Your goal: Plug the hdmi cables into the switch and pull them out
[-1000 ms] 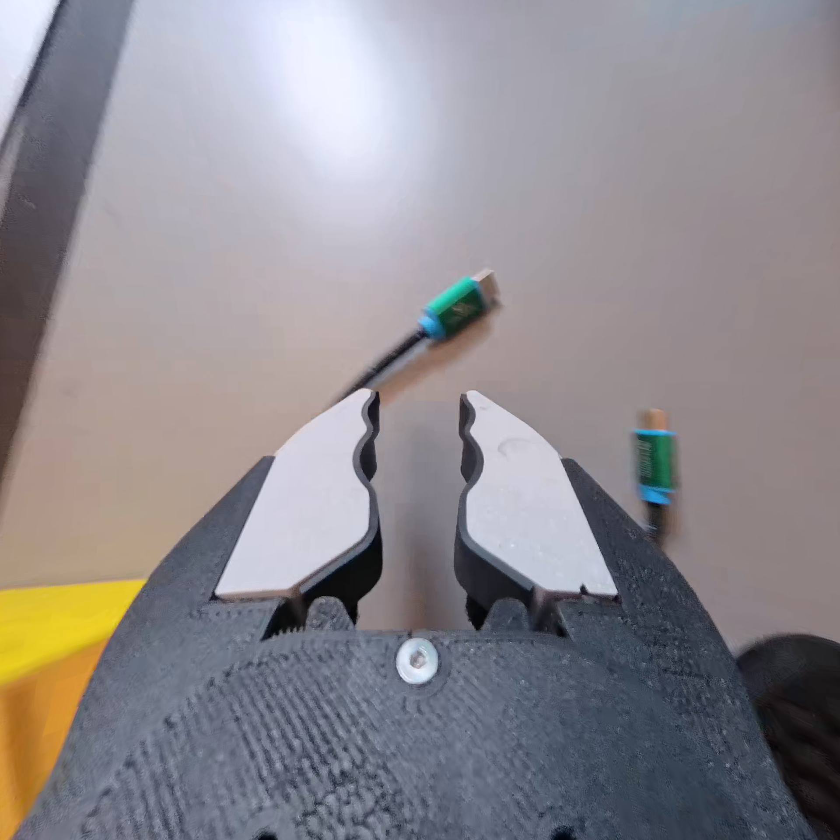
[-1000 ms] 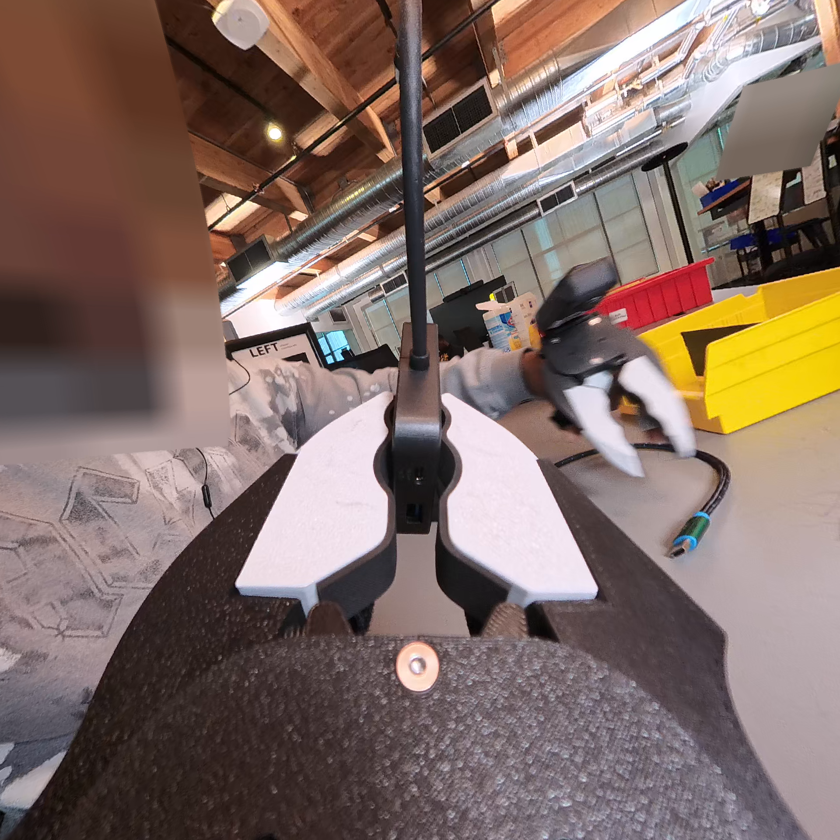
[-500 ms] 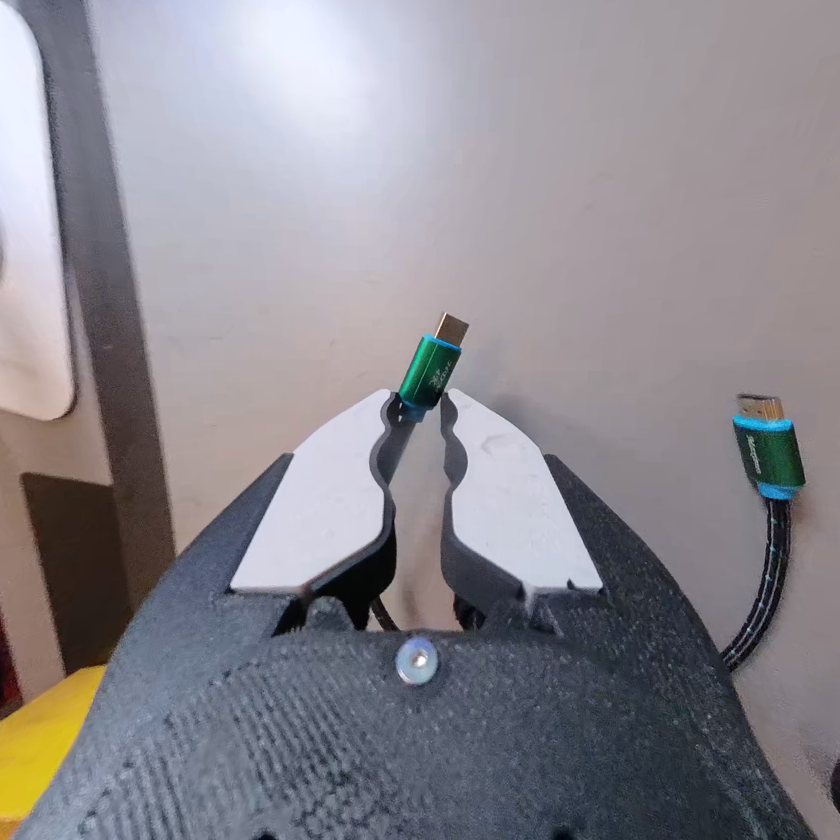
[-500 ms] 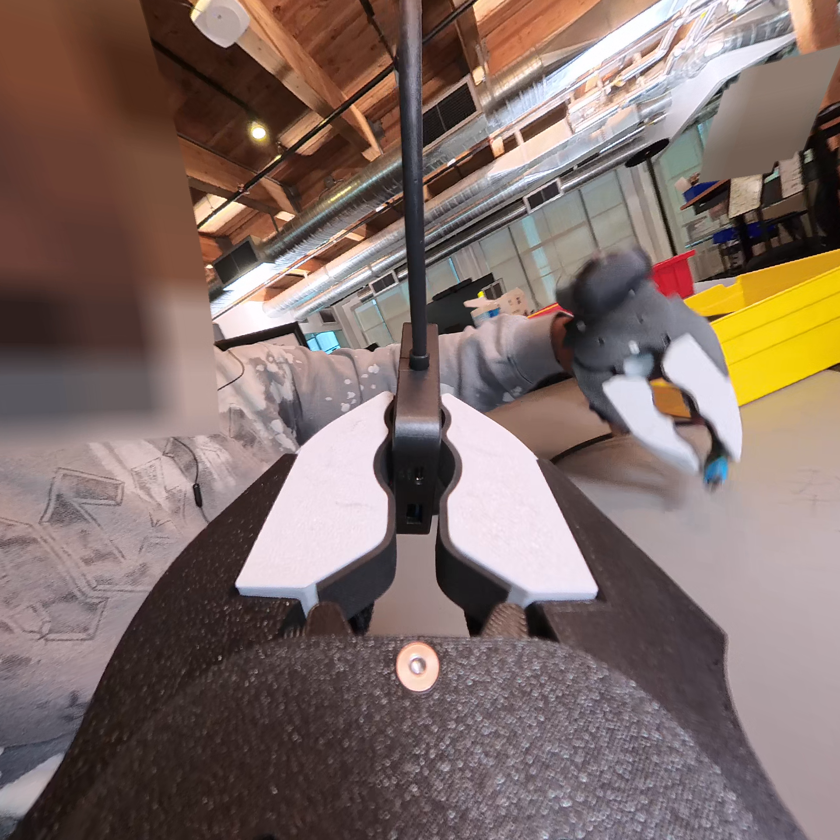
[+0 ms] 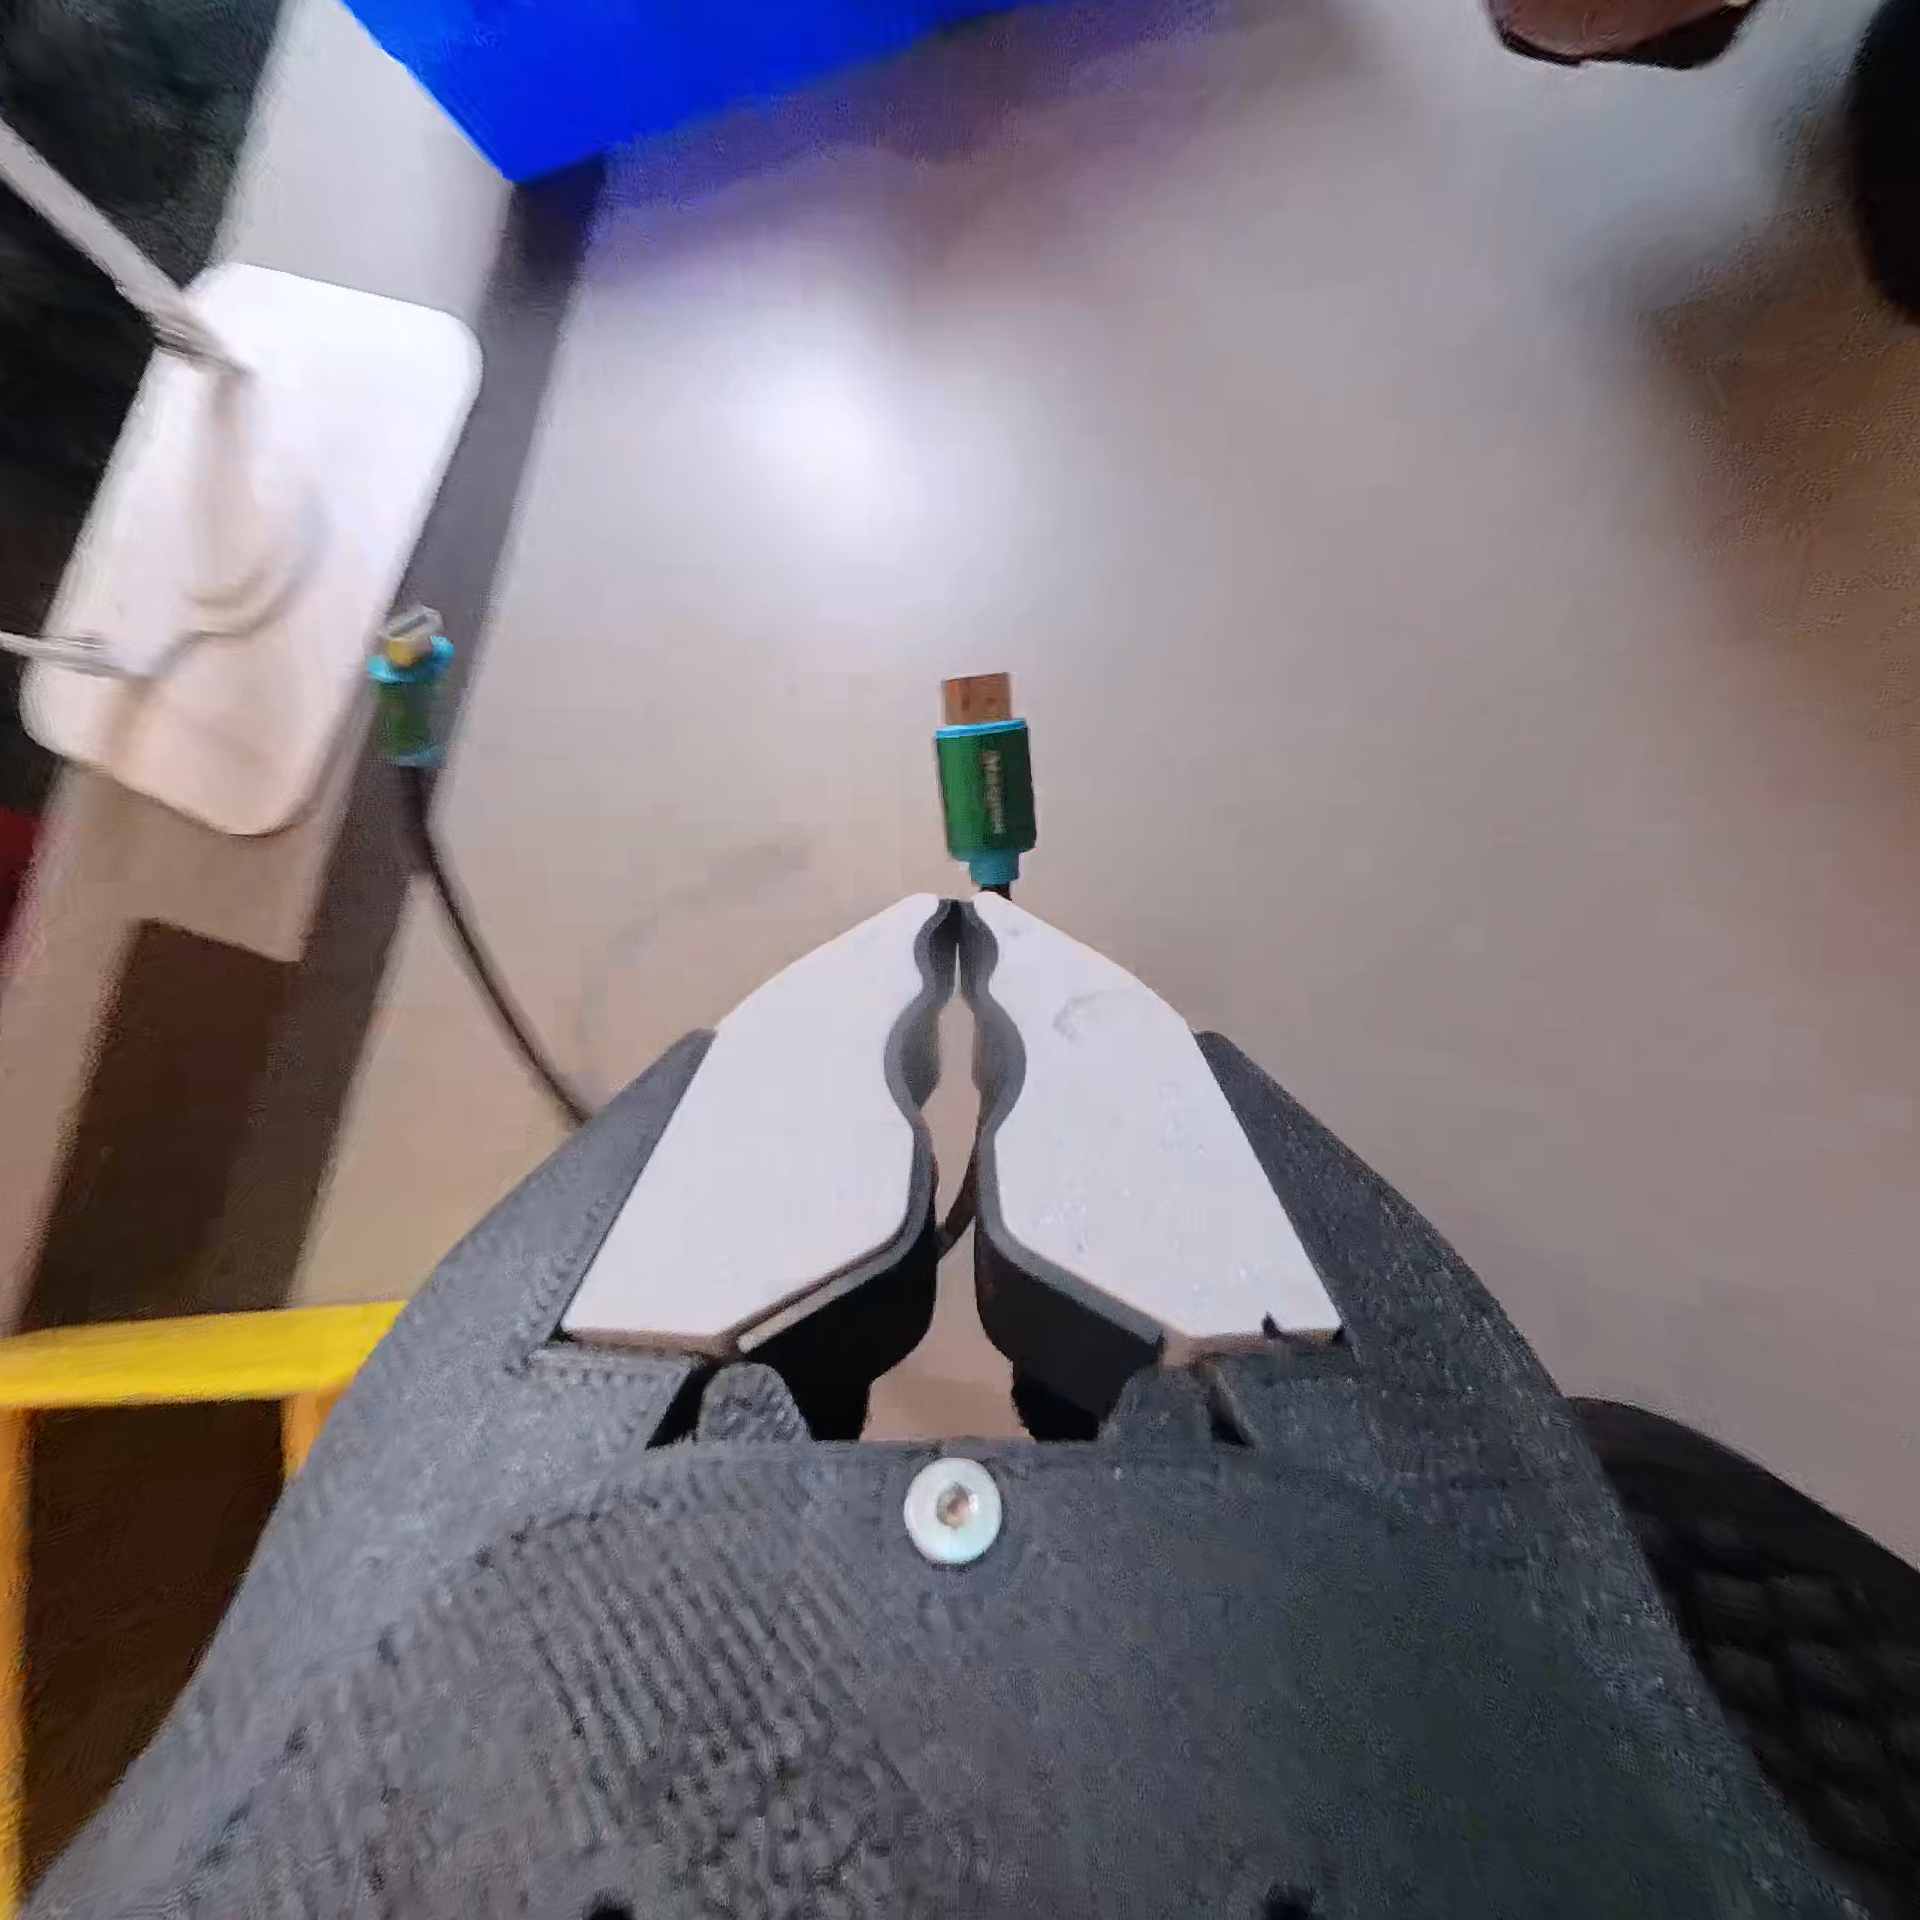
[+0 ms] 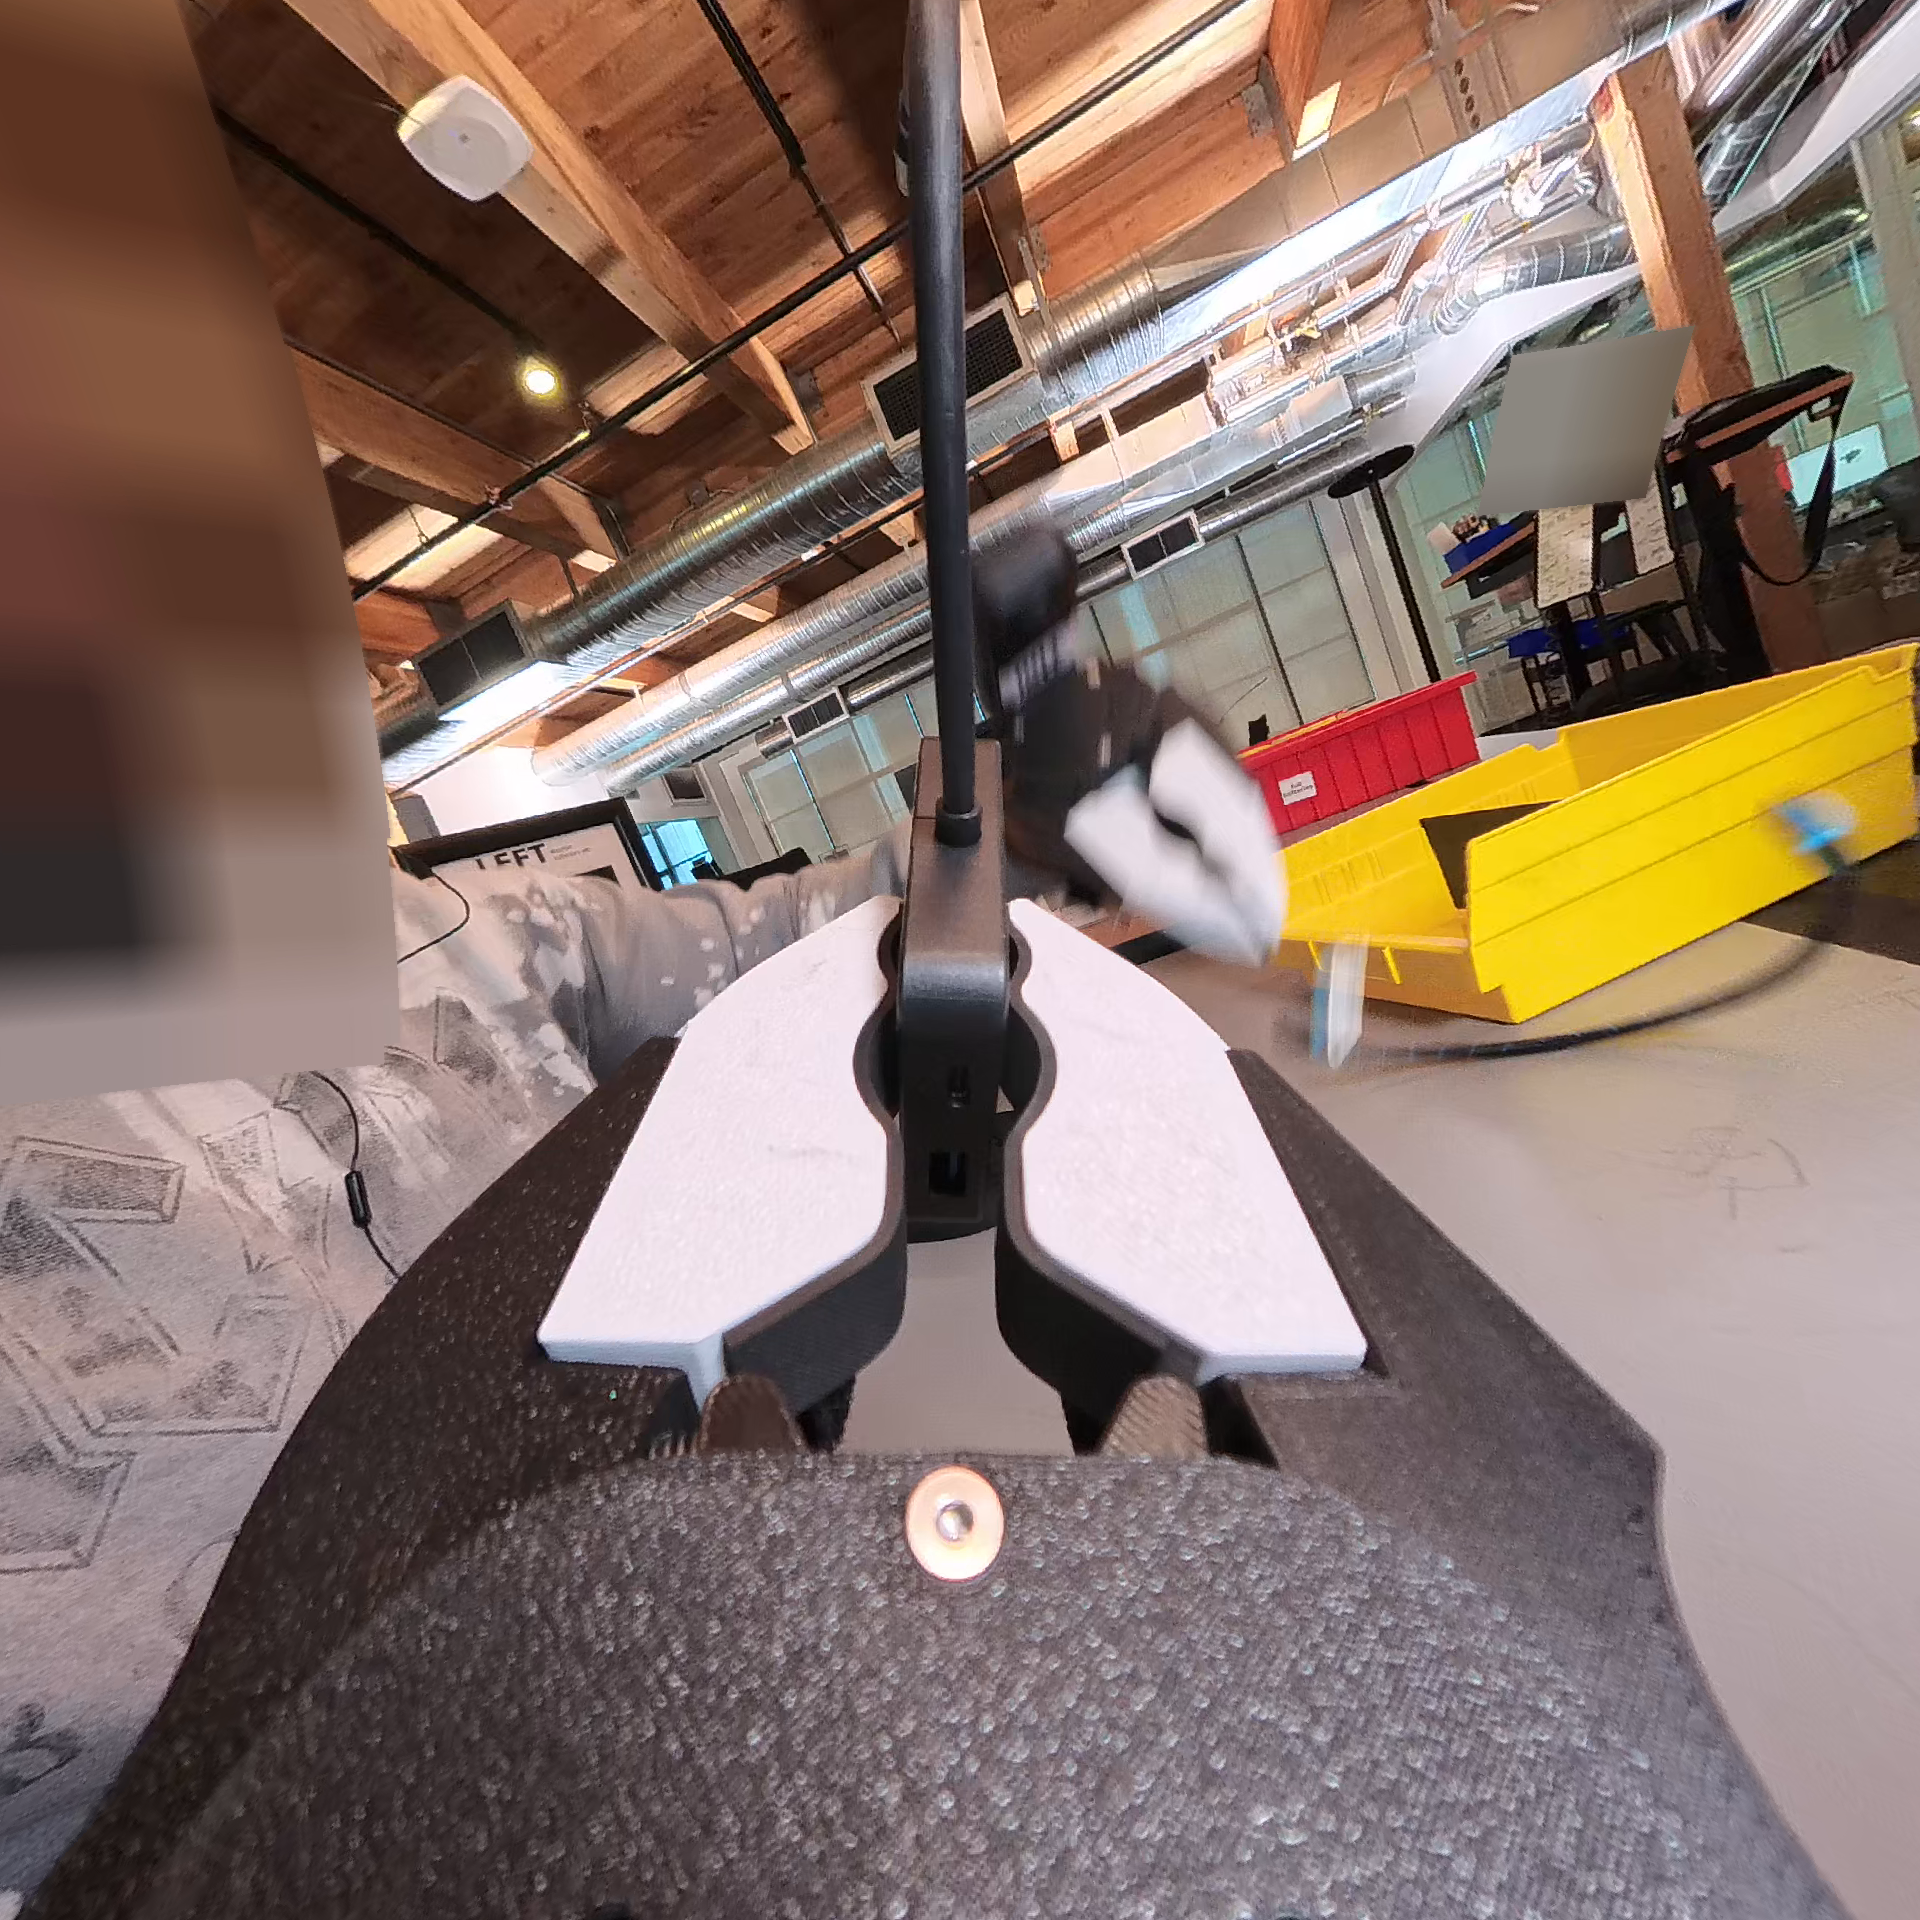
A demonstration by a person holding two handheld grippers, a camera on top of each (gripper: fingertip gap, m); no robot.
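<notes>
The left gripper [image 5: 961, 914] was clamped on the braided cable just behind the green HDMI plug [image 5: 985, 790], the right gripper [image 6: 954, 1023] gripped the black switch [image 6: 954, 987] upright, so the plug's gold tip probably needed squaring to a port before pushing.

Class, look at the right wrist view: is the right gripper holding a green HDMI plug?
No: the right gripper is shut on a black box-shaped switch with a black cable rising from it.
</notes>
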